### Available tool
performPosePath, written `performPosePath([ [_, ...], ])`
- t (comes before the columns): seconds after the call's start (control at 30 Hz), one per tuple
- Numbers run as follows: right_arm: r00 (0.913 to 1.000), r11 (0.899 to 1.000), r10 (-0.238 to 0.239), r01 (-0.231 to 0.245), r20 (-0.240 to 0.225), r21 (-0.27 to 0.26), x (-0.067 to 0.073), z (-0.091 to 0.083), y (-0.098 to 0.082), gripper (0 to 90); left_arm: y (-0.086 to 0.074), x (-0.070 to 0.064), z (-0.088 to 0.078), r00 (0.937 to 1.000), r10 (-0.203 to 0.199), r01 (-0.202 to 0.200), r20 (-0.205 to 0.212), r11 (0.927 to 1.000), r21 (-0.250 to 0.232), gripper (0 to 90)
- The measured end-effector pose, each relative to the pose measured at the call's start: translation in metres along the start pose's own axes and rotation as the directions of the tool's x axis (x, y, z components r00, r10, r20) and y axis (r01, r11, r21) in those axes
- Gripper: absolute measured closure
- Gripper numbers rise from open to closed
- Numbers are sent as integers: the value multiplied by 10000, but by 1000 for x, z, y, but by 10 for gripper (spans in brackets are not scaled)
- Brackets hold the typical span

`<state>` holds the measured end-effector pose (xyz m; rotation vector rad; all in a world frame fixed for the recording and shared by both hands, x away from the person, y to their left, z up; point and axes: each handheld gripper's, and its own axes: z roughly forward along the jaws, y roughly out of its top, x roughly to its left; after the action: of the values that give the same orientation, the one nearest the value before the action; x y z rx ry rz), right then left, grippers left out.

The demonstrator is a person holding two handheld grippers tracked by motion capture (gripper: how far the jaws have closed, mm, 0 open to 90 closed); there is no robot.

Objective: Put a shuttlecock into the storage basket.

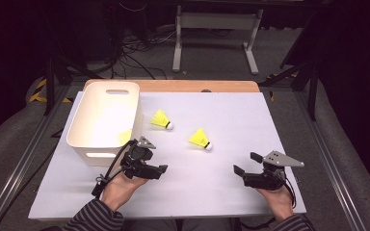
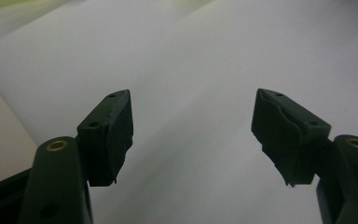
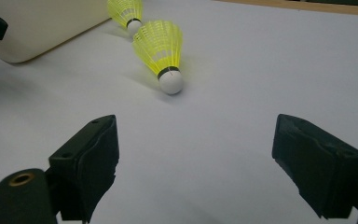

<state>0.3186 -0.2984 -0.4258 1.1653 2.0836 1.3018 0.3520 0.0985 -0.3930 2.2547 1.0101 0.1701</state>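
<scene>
Right gripper (image 3: 193,154) jaws wide apart, empty, near shuttlecock (image 3: 161,51) ahead and slightly left of the gap, cork toward them; second shuttlecock (image 3: 127,11) beyond it, cut off at top, beside tub (image 1: 103,120). Left gripper (image 2: 191,135) jaws likewise apart, empty, over bare bench (image 1: 221,183). Something yellow in tub, hard to identify.

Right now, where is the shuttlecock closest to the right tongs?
In the high view the nearer shuttlecock lies on the white table sheet near the middle, right of the second shuttlecock and the white bin, ahead and left of the open right tongs.
</scene>
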Motion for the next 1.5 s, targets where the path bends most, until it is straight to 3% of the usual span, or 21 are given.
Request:
performPosePath([
  [0.53, 9991, 9946, -354, 377, -250, 966, 6, 40, 29, 192, 0, 2, 3, 9999, -100, 100, -60, 9999, 126, 300],
  [1.03, 9980, 9860, -483, 541, -400, 1576, 9, 63, 42, 210, 2, 4, 6, 9998, -193, 194, -18, 9997, 121, 299],
  [1.23, 9973, 9776, -506, 604, -534, 2016, 11, 73, 48, 231, 3, 6, 7, 9994, -321, 322, -98, 9994, 104, 299],
  [1.5, 9968, 9569, -613, 734, -513, 2810, 13, 88, 58, 237, 4, 6, 10, 9993, -359, 361, -76, 9992, 184, 296],
])
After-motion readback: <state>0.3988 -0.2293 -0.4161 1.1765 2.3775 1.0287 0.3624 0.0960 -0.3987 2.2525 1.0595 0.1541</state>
